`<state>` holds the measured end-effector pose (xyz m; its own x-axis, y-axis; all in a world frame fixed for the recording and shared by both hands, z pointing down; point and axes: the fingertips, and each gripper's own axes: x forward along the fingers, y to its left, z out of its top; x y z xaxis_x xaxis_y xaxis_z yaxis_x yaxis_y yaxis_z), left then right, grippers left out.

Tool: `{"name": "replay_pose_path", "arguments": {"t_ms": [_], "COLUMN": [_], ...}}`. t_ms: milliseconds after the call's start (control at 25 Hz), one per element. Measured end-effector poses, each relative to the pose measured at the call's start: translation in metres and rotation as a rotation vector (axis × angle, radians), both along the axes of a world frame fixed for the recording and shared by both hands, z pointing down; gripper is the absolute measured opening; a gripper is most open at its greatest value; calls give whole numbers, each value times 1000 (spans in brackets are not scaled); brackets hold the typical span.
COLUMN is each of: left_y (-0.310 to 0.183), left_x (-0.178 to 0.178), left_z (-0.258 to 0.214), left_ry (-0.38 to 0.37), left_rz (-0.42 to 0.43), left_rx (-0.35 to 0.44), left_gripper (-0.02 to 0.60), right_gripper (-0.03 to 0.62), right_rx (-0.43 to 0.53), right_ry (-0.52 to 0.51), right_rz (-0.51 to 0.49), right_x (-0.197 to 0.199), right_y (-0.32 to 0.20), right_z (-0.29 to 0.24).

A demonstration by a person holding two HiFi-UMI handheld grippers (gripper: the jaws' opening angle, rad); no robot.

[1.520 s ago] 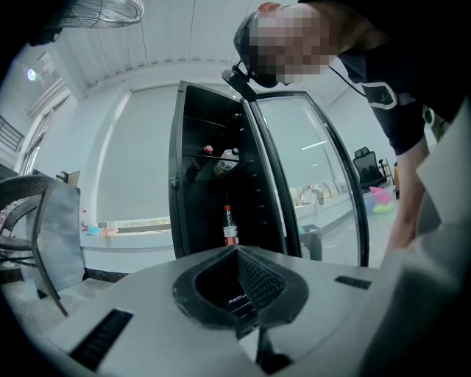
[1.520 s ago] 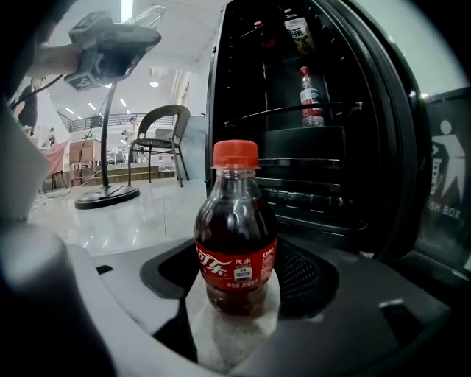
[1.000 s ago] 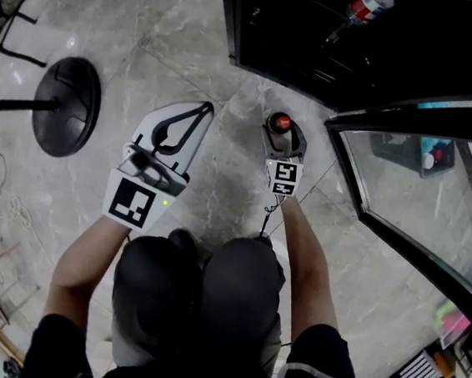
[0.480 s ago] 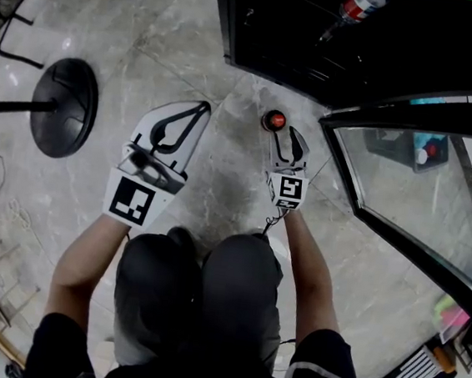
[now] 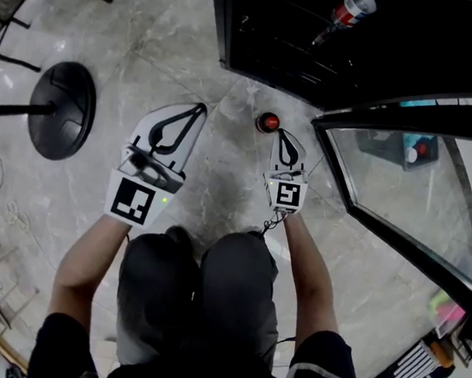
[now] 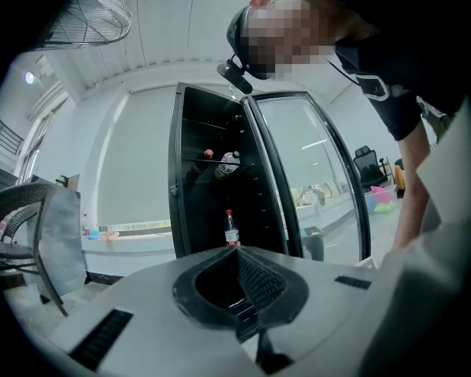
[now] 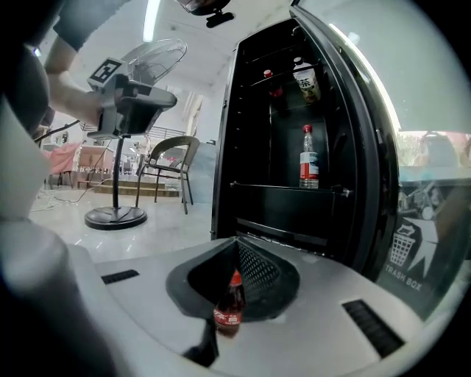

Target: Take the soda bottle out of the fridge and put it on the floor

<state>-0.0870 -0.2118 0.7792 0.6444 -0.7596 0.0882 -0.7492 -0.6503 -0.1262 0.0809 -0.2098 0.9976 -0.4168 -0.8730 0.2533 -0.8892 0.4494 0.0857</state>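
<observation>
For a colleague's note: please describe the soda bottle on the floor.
Find the tall black fridge with its glass door open. On the pale floor just before it stands a small dark soda bottle, red cap; the other bottles stand inside the fridge.

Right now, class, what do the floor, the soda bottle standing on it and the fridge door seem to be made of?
Floor: polished stone or stone-look tile, judging by the grey veining and glare.
Soda bottle: probably clear plastic; the dark drink shows through, and the cap is red.
Fridge door: a glass pane in a dark frame; objects show through it.
</observation>
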Motion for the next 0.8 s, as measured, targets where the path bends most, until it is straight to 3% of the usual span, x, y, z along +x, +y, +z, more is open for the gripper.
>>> {"name": "replay_pose_path", "arguments": {"t_ms": [320,640,800], "left_y": [9,25,31], "left_x": [2,5,-1], "left_z": [-66,-206,-284], "left_ry": [3,-22,12], "left_rz": [-6,-21,-64], "left_rx": [-10,6,-7], "left_gripper": [21,21,21], "right_gripper": [19,20,20], "right_rx": [37,51,79], "right_ry": [3,8,-3], "right_rz": [-49,-76,-81], "right_x": [-11,-17,-22], "right_y": [3,19,31], "right_z": [-107,-269,-368]}}
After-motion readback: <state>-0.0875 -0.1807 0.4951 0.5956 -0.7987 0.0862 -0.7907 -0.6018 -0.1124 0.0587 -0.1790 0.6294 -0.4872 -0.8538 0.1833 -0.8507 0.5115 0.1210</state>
